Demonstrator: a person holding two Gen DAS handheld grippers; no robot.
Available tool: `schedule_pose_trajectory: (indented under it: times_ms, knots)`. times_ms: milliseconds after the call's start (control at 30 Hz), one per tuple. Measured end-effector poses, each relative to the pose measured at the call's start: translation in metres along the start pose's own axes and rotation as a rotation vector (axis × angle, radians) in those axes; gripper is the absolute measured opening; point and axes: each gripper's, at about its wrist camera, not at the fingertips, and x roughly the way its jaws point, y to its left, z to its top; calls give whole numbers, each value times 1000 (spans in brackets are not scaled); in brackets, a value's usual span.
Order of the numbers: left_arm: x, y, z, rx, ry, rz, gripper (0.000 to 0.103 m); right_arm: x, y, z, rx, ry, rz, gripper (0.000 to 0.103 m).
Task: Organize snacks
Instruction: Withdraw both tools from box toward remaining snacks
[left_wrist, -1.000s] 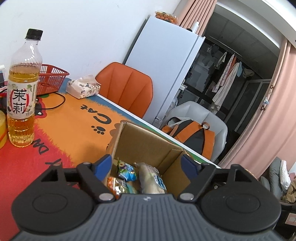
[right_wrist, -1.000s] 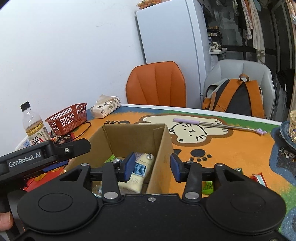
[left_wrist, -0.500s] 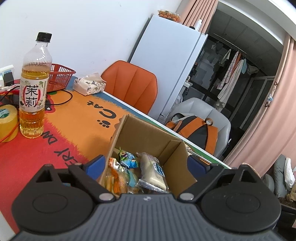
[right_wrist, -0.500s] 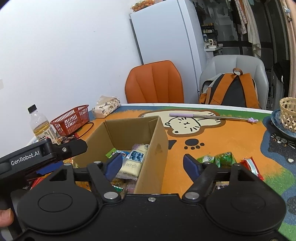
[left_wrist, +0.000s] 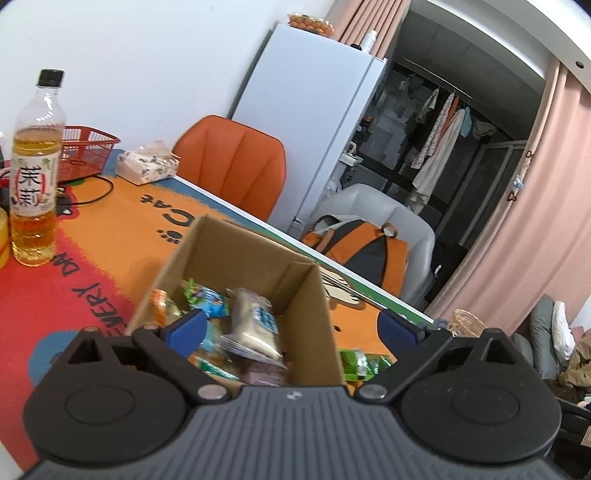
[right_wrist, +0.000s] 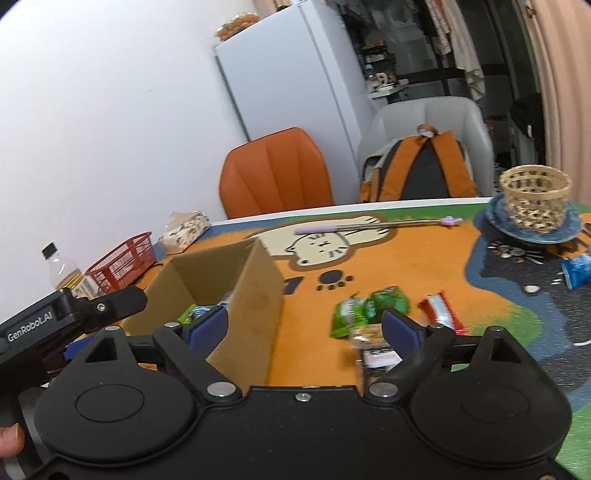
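My right tool (right_wrist: 304, 326) is opening, nothing between its jaws; the left tool (left_wrist: 291, 328) is opening too, empty, over the cardboard box (left_wrist: 314, 317). Crinkly green packets (right_wrist: 369, 306) and a glossy red bar (right_wrist: 441, 314) lie on the bench just ahead-right, nearer my right hand. Soft pouches fill the box.

Cardboard box (right_wrist: 236, 280) on the table mat (right_wrist: 406, 266), holding several snack packets (left_wrist: 255, 325). To its right on the mat, more loose packets (right_wrist: 369, 306) and a wrapped bar (right_wrist: 441, 312). Further right, a woven basket (right_wrist: 535, 197) on a plate (right_wrist: 495, 218). Left of the box, a tea bottle (left_wrist: 35, 166), with a mesh basket (left_wrist: 88, 155) and tissue pack (left_wrist: 147, 168) behind. Two chairs (left_wrist: 236, 166) beyond the table, a backpack (right_wrist: 424, 166) on the right one.
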Motion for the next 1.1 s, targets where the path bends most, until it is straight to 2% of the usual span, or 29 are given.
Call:
schedule_pose_trajectory:
  times_ms: [400,700,767,967,1100]
  knots:
    - [12,-35,-10,47,32,-64,98,-14,-41,1,48,-23,-57,93]
    - [18,-63,-20,101,27,-88,98,-26,-63,3,54,-42,-89,92]
    - [20,-67,-22,103,32,-97,98,-28,-68,3,49,-42,-97,91]
    - [31,-80,-31,123,59,-110,96,-24,-85,2,60,-29,-93,80]
    - [36,-88,-37,138,70,-111,95,-21,-93,0,66,-19,-78,79]
